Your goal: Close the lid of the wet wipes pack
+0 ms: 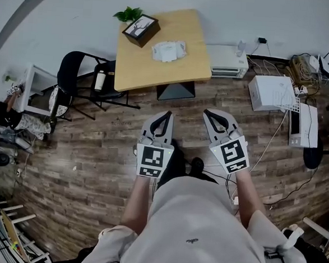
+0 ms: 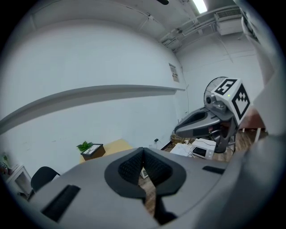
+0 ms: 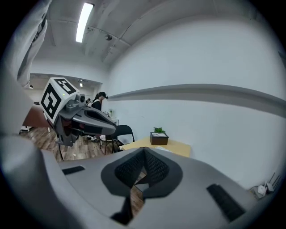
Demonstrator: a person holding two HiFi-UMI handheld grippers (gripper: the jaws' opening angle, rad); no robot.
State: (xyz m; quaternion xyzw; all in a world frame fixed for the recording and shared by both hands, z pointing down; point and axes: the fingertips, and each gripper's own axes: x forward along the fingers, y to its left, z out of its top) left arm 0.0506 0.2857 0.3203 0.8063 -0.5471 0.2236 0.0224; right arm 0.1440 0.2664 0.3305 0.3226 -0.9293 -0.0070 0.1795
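Left tool (image 1: 164,116): jaws closed pad to pad with nothing between them; held low in front of the person, over the floor, tipped slightly down.
Right tool (image 1: 213,114): jaws also closed and empty; just beside the left tool, at the same height and tilt.
Wet wipes pack (image 1: 169,50): lies flat near the middle of the surface, well apart from both tools and ahead of them; it is too small to tell how its lid stands.
Surface (image 1: 157,71): a small table with a light wood top and rounded corners on a dark pedestal base, pushed up against a white wall.
Dark box (image 1: 141,30): at the far left corner of the surface, beside the pack but apart from it, with a pale tree picture on its top; a green plant (image 1: 128,14) is just behind it.
Floor (image 1: 95,151): mottled brown wood planks.
Chair (image 1: 73,74): black, just left of the surface.
White appliance (image 1: 227,60): boxy, on the floor at the right of the surface, with cables trailing beyond it.
Tool build: smooth grey moulded shells, black ribbed pads, and a marker cube (image 1: 153,160) with black-and-white squares at the back.
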